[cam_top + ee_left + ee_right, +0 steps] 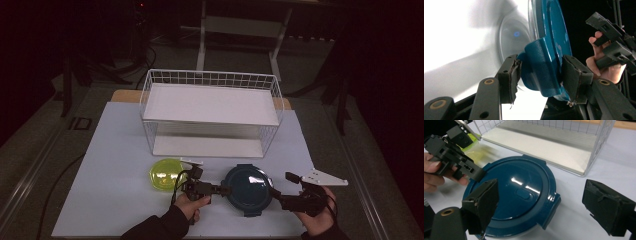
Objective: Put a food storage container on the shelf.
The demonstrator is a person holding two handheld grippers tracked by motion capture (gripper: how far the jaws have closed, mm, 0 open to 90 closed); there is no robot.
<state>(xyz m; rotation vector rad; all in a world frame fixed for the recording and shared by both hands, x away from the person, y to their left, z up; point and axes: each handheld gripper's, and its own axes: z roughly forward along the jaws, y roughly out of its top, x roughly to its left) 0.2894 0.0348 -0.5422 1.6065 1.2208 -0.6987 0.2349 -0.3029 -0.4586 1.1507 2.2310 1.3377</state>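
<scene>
My left gripper [539, 75] clamps a lid [511, 195] tab, steadying it. My right gripper [539, 207] hovers with jaws wide, ready for the opposite tab.

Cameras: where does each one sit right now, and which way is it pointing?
High view: above the person's side, looking forward and down at the table, wire basket and both forearms.
Left gripper view: rides the left gripper, whose pads clamp a tab of the blue lid.
Right gripper view: rides the open right gripper, facing the basket.
Shared: all show the lid.
</scene>
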